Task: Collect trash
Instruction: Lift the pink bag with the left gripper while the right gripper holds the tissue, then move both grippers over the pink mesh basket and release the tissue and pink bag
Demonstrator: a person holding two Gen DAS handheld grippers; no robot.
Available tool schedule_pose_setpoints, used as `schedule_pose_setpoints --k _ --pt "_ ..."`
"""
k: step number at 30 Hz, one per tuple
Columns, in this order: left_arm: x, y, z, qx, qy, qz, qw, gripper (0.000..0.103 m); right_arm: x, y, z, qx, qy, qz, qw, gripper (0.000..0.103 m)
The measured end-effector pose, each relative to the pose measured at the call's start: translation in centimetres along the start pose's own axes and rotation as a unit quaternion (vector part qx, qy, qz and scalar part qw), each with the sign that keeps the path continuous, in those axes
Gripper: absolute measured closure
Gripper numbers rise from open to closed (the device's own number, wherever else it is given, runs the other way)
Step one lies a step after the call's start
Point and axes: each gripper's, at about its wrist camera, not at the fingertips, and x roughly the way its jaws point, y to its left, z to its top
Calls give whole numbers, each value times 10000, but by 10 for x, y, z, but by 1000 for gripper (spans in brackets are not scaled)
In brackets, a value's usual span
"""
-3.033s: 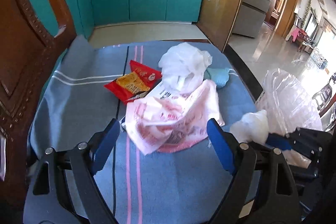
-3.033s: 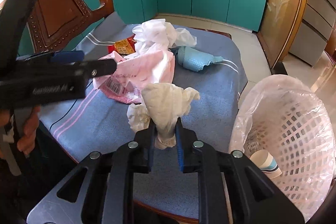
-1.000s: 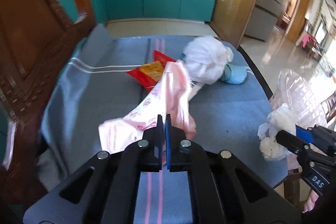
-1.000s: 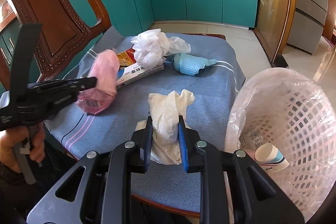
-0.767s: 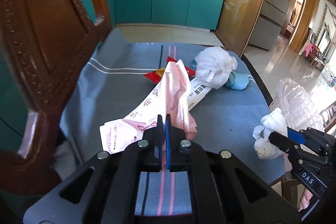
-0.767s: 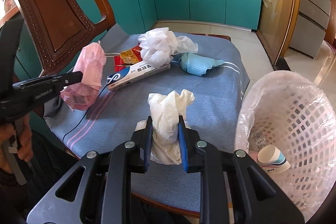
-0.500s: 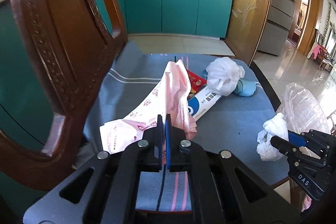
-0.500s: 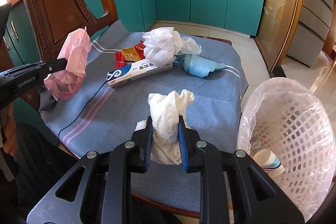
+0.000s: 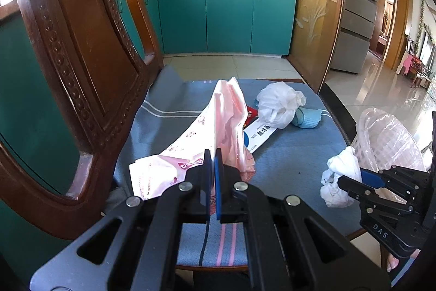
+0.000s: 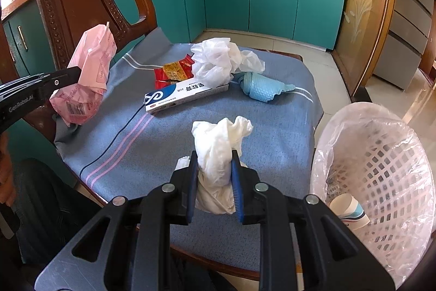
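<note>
While the left gripper is clamping the pink bag, now lifted clear of the blue cloth, a box is lying uncovered. Seen from the right, the right gripper is squeezing a white wad beside the lined basket, suggesting both pieces are heading there.

Both tools are matte black plastic with slotted, triangular cut-outs in their arms and round silver screws at the pivots. The left gripper carries thin blue pads and white "GenRobot.AI" lettering (seen from the side); the right gripper has ribbed blue pads and "DAS" lettering.
</note>
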Motion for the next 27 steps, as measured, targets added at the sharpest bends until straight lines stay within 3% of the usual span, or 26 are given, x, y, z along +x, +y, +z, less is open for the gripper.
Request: schedule_pose_setpoints --k 16,27 --pt "-7 -9 -3 106 -25 -63 9999 99 -26 -7 4 29 -384 -115 9992 80" --pt "-13 -29 -1 296 -97 -257 9992 99 -69 -61 5 550 -901 -584 9927 80"
